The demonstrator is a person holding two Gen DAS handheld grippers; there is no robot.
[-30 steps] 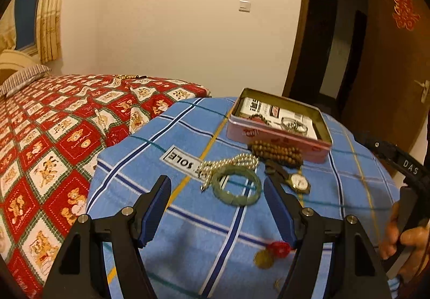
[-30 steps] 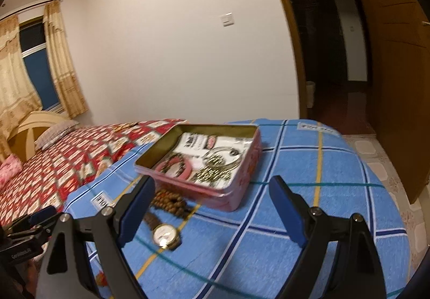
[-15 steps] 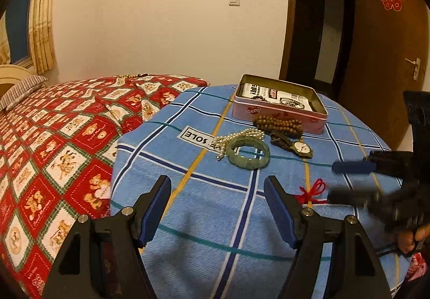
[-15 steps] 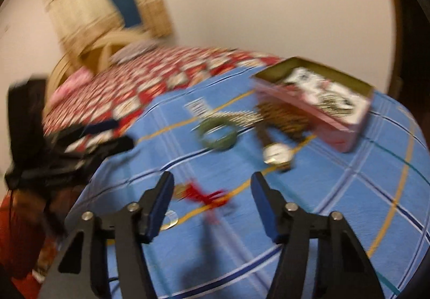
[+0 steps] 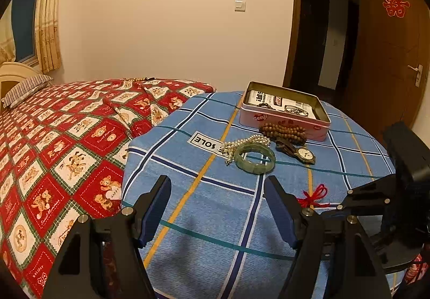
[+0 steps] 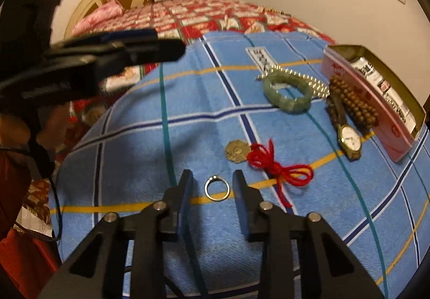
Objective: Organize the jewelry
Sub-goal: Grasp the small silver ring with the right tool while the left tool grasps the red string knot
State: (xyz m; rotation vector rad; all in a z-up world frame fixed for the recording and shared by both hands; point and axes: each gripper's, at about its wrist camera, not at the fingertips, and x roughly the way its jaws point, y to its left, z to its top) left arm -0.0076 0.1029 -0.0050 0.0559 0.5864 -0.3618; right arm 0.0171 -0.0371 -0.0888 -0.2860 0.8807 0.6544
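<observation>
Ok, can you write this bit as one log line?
step: ring pickup | right tongs: open around ring | left tongs: open, empty | tin: open

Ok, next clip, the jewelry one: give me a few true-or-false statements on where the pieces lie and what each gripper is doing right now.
1. The right gripper straddles the ring with its jaws open. True.
2. The green bangle is inside the tin. False: it lies on the blue cloth, outside the tin, beside the pearl strand.
3. The watch lies on the cloth near the wooden beads. True.
4. The left gripper holds the red cord charm. False: it is open and empty above the cloth; the charm lies on the cloth.
5. The tin's lid is shut. False: the tin is open, with items inside.
</observation>
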